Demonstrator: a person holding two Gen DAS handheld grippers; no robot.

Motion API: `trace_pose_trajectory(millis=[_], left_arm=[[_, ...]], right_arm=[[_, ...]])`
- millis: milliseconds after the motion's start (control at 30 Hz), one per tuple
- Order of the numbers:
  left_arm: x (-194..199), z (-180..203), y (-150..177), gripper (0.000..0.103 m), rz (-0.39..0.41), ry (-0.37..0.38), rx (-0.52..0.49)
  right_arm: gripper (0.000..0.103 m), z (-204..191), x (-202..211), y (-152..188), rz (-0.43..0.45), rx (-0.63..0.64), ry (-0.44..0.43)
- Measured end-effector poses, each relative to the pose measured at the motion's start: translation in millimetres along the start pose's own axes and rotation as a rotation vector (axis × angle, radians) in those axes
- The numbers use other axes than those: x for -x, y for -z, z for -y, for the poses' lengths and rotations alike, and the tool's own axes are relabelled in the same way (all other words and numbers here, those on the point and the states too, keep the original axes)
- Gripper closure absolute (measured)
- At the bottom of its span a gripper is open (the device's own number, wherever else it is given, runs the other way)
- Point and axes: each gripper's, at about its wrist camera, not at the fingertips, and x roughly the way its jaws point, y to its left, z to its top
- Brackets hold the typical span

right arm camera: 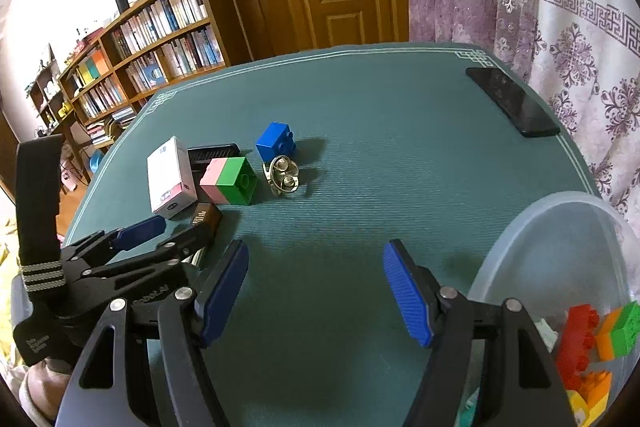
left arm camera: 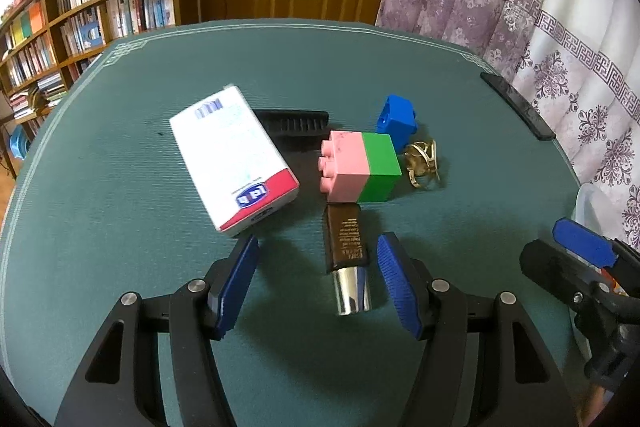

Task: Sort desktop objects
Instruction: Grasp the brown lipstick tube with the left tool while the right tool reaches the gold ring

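In the left wrist view, the left gripper [left arm camera: 316, 283] hung low over the green table [left arm camera: 120, 187] with its jaws spread wide, holding nothing; a dark tube with a silver cap [left arm camera: 348, 259] lay between its blue pads, touching neither. Taking the pink-and-green block [left arm camera: 358, 167] as the landmark, the tube lay just in front of it, a white box [left arm camera: 234, 157] sat to its left, a black comb [left arm camera: 294, 127] lay behind it, a blue block [left arm camera: 396, 119] stood behind and to its right, and a gold ring-like trinket [left arm camera: 422, 165] lay just to its right. In the right wrist view, the right gripper [right arm camera: 316, 287] was likewise wide open and empty above bare table [right arm camera: 360, 131], well in front of the pink-and-green block [right arm camera: 230, 181]. A clear tub [right arm camera: 520, 227] holding coloured bricks [right arm camera: 592, 347] sat far to the block's right and nearer the camera, and a black phone [right arm camera: 510, 101] lay far right and behind.
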Motion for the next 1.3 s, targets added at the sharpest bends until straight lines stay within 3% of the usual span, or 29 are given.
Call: trace_pose_trajectory(millis=[100,300,367,433,467,1000,1300], left_arm=[[-4,3,0,0.038,0.013,-0.009,-0.017],[-7,0,-1,0.053,0.041,-0.009,-0.023],[-6,-3,0,0.061,0.047,0.007,-0.016],[-5,-5,0,0.076,0.049,0.023,-0.006],[-4,-6,1,0.078,0.048,0.029,-0.003],[11,-19,10,0.079,0.061,0.028,0.043],[8,-20,12,0.079,0.048,0.045,0.050]], right_arm=[[0.029,0,-6,-2,-0.010,-0.008,-0.005],[0.029,-2,-17,-6,-0.024,-0.010,-0.007],[0.029,-3,-22,-7,-0.029,-0.009,-0.011],[0.029,-4,-26,-9,-0.033,-0.009,-0.015],[0.031,-4,-29,-9,-0.036,-0.010,-0.019],[0.050,-28,-67,-26,-0.055,0.068,-0.003],[0.052,-32,-90,-34,-0.038,0.111,0.044]])
